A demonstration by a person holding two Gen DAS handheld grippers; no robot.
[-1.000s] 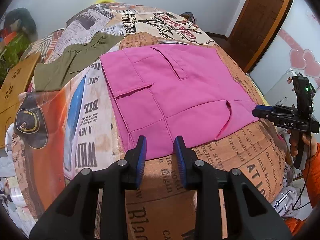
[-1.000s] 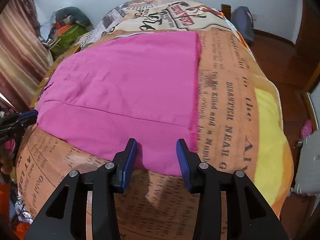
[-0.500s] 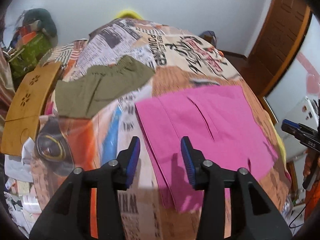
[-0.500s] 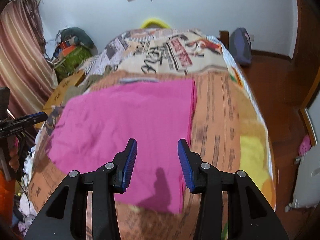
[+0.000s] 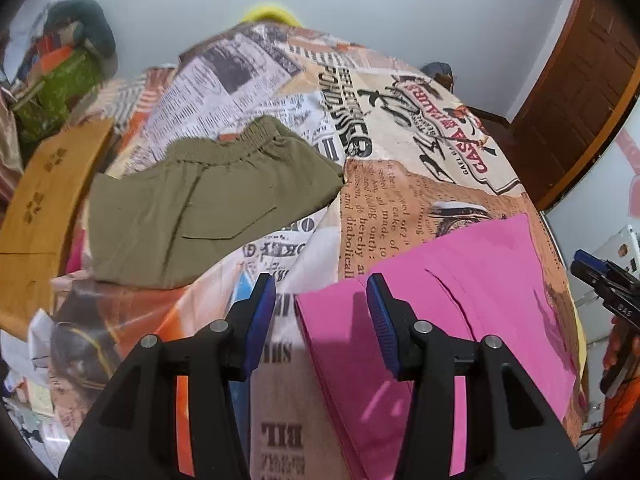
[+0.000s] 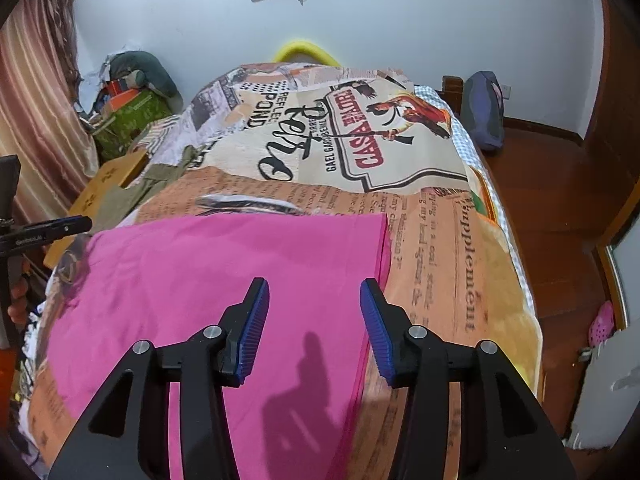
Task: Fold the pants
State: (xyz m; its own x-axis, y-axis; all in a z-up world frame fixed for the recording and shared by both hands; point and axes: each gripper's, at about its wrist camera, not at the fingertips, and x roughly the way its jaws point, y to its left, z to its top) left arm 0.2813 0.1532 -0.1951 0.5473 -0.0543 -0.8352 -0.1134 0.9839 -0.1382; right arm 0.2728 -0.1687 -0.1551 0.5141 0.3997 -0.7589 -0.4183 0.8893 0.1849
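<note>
Folded pink pants (image 5: 472,300) lie flat on the bed, also in the right wrist view (image 6: 224,280). My left gripper (image 5: 320,312) is open and empty, held above the pants' left edge. My right gripper (image 6: 314,320) is open and empty, above the pants near their right edge. The right gripper also shows at the far right of the left wrist view (image 5: 604,280), and the left gripper at the left edge of the right wrist view (image 6: 48,230).
Folded olive-green pants (image 5: 200,200) lie on the newspaper-print bedspread (image 5: 400,120) to the left. A wooden board (image 5: 36,208) and clutter stand at the bed's left side. A wooden floor (image 6: 560,200) and a door are to the right.
Both grippers have lifted up and back from the pink pants' near edge. The left gripper has swung left, bringing the olive pants into view. Both jaws have opened wider.
</note>
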